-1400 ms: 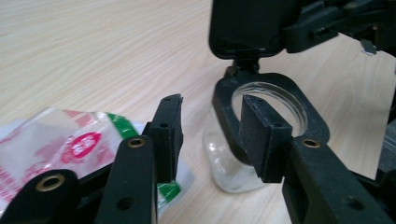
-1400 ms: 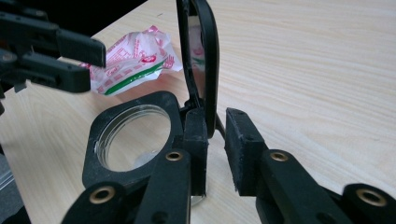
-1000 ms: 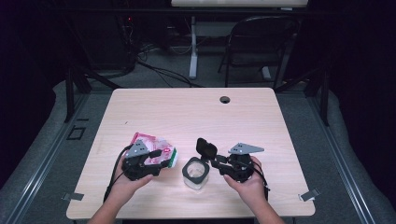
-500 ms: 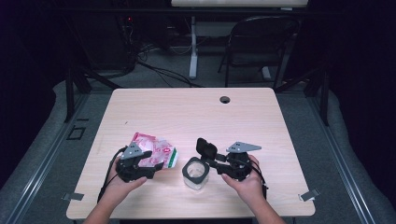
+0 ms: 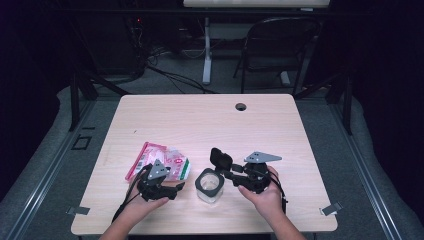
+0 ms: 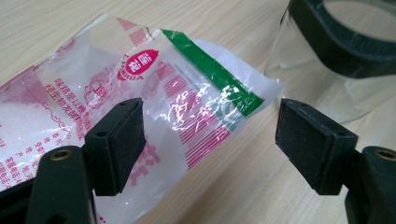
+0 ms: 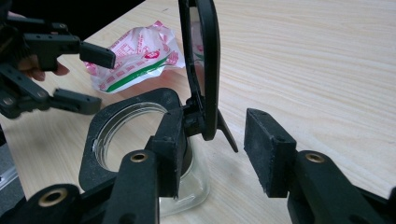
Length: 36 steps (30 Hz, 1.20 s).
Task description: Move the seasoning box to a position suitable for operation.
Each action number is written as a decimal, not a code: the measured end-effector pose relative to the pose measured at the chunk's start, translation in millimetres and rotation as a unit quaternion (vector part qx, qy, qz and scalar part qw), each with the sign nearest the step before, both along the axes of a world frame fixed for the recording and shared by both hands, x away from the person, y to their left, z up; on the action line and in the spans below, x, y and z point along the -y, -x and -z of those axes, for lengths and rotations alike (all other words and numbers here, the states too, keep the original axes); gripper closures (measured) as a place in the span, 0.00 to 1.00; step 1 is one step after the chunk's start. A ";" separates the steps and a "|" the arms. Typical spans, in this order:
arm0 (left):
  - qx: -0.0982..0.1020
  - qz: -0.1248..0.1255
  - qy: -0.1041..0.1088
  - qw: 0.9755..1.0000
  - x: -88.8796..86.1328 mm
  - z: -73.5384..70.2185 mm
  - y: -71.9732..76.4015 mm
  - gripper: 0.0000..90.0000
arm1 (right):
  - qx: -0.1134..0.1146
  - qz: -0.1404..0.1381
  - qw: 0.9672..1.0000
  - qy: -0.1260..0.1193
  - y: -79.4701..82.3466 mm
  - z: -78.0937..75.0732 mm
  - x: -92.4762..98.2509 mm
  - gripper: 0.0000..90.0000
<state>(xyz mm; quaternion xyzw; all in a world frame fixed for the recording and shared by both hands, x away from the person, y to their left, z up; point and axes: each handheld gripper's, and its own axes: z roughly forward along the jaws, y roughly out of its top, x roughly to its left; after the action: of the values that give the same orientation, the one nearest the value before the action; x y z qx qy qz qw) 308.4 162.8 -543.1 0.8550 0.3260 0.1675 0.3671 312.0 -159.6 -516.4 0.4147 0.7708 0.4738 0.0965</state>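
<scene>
The clear plastic sachet with pink print and a green stripe (image 6: 154,107) is left flat on the pale wooden surface (image 5: 200,120), straddled by the left gripper (image 6: 210,140) with fingers spread wide for a pickup. The clear glass jar with the black flip lid (image 7: 135,135) is kept just beside it, lid propped up for filling, with the right gripper (image 7: 219,149) fingers wide around the hinge, having just been opening.

The bag (image 6: 154,88) I reach for is a clear plastic pouch printed pink and red with a green stripe near its end, holding white grains; it lies flat and crinkled on the wood at my left. Just beside it stands my jar (image 5: 208,185), clear glass with a squarish black collar, upright, its hinged black lid (image 7: 205,65) flipped up on edge
</scene>
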 end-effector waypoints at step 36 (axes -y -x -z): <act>0.014 -0.058 -0.030 0.998 -15.6 18.2 -20.7 0.43 | 0.000 0.011 1.000 -0.004 4.0 2.9 7.3 0.63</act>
<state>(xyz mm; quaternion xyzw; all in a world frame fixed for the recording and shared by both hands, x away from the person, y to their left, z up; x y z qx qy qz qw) 329.1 178.4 -561.3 0.8428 0.3646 0.2097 0.3358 308.0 -166.9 -519.4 0.4237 0.7641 0.4760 0.1002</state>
